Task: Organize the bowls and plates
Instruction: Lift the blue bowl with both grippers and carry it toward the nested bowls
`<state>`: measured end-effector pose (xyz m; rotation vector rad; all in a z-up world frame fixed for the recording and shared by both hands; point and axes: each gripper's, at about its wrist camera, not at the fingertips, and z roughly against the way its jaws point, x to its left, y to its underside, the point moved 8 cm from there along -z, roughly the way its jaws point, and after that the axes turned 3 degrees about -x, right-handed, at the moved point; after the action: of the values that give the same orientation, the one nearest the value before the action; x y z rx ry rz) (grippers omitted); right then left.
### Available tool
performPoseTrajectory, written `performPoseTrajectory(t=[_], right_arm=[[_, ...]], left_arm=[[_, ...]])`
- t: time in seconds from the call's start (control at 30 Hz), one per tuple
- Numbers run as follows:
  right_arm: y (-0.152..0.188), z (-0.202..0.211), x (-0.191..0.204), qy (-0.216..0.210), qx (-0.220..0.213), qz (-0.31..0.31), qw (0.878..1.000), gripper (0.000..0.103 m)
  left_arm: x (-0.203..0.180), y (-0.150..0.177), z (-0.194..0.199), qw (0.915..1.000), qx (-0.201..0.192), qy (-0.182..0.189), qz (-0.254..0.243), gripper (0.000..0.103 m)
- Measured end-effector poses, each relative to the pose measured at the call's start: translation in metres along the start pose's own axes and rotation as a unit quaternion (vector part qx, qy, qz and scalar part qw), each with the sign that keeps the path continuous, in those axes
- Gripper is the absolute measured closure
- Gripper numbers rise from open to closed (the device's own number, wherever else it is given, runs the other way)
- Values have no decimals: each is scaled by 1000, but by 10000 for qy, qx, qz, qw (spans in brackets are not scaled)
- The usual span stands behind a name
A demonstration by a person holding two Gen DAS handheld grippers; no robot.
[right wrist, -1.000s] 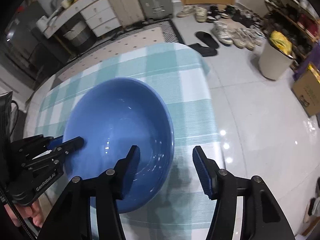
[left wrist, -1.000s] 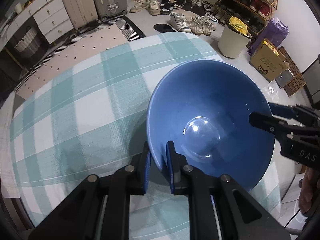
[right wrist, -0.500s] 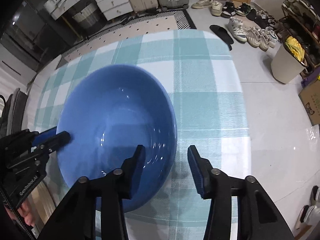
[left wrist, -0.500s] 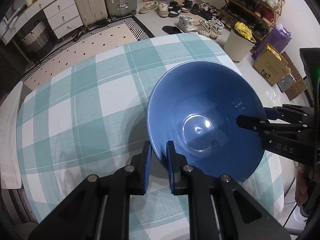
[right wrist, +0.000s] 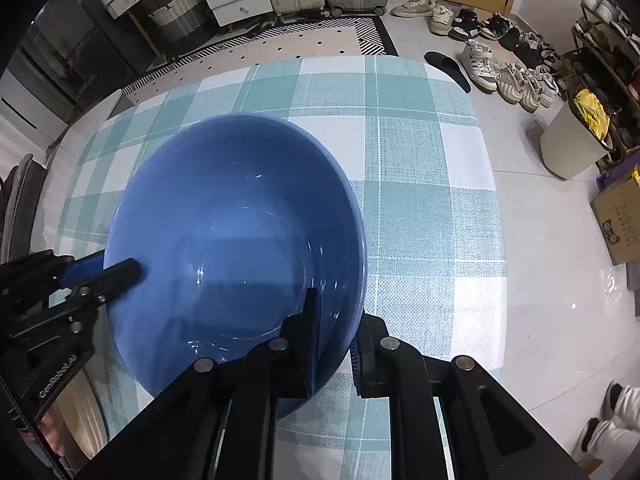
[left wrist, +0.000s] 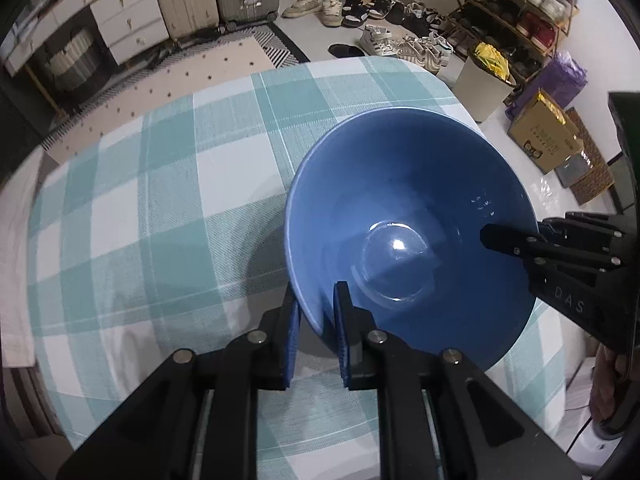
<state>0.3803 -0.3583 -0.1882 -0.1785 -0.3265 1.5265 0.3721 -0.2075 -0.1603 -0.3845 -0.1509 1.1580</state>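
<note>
Blue bowl (left wrist: pixel 408 236) mouth-up over the checked tablecloth (left wrist: pixel 168 208), my left gripper (left wrist: pixel 316 312) pointing steeply down, clamped on its near rim, my right gripper (right wrist: pixel 336 320) likewise pinching the opposite rim.

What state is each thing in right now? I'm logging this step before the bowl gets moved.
Glossy blue ceramic bowl: upright, empty, gripped at two opposite rim spots.
Left tongs: shut on the bowl's rim.
Right tongs: shut on the bowl's rim, one finger inside, one outside.
Teal-and-white checked tablecloth: spread flat under the bowl.
White waste bin: open, holding something yellow.
</note>
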Motion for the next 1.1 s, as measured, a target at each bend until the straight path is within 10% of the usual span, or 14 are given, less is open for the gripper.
performPoseTrajectory(t=[1.1], right_arm=[[23,115,31,110,-520,-131,9985,92]], left_arm=[[-12,27,100,9984,-542,-54,-167,88]])
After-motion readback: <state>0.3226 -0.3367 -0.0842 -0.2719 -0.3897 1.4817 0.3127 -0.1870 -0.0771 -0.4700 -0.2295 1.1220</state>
